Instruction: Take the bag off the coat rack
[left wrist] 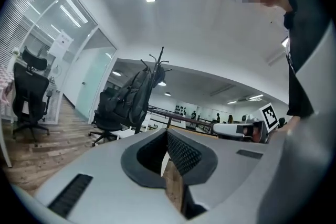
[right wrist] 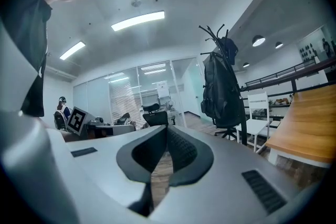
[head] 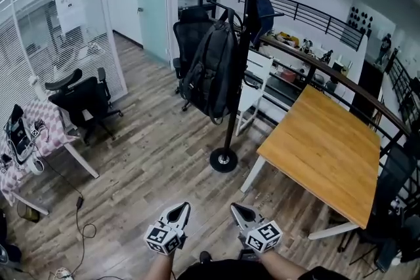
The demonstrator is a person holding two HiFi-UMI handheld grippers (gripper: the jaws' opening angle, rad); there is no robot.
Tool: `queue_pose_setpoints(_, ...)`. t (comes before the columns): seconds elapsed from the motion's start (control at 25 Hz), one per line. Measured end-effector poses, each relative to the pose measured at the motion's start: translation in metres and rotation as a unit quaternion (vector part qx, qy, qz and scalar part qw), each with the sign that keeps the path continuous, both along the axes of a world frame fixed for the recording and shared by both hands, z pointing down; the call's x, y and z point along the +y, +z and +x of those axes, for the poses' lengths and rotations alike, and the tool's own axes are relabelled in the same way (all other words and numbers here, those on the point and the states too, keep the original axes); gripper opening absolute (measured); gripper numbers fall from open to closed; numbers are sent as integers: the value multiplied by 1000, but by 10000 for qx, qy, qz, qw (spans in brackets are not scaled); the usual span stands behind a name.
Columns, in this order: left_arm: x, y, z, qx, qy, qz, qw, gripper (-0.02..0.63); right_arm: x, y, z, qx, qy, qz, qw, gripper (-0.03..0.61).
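Head view, far left: counter with a checked cloth [head: 39, 131], dark gear lying on it. Just right of it, a black office chair [head: 82, 100] against the glass wall [head: 59, 29].

Bottom centre-left: left tongs [head: 178, 210], held low over the wood floor [head: 151, 160], tips pointing toward the rack. Left gripper view: left tongs [left wrist: 167, 136] pressed together, nothing between them.

Centre: bag [head: 211, 72], a black backpack, hangs by its top from an upper hook on the left side of the coat rack [head: 239, 56]. It hangs clear of the floor against the pole. It also shows beyond the tips in the left gripper view [left wrist: 134, 99] and the right gripper view [right wrist: 220, 86]. Both tongs are well apart from it. A dark blue item [head: 264, 13] hangs on the rack's right hooks. A second black chair [head: 190, 33] stands behind the bag.

Bottom centre-right: right tongs [head: 239, 210], level with the left pair. Right gripper view: right tongs [right wrist: 167, 131] pressed together, empty.

Right: white chair [head: 252, 92] near the rack, then a wooden counter [head: 328, 147] along a black railing [head: 341, 79].
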State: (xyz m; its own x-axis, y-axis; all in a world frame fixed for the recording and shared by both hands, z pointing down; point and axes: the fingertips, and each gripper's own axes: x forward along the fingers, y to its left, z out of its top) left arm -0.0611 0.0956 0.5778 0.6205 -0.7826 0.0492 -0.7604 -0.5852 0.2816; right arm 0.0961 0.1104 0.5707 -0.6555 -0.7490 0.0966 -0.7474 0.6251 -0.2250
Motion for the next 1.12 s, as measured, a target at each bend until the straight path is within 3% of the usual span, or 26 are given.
queue_pose_setpoints(0.32,-53,3,14,-8,382,273,9989,14,-51,0,13,-52,185,186,9996,32)
queue_pose_setpoints(0.6,-107,-6,10,44,433,405,9982,15,-96,8,20,-115,326,129,9993,32)
queue_pose_setpoints(0.84,-165,-6,25,-52,572,389,9976,14,-164,12,29,-328,359,141,9987,32)
queue_pose_setpoints(1.12,-249,-37,28,104,459,401,9981,14,-250,-12,31,-383,192,307,9986,32)
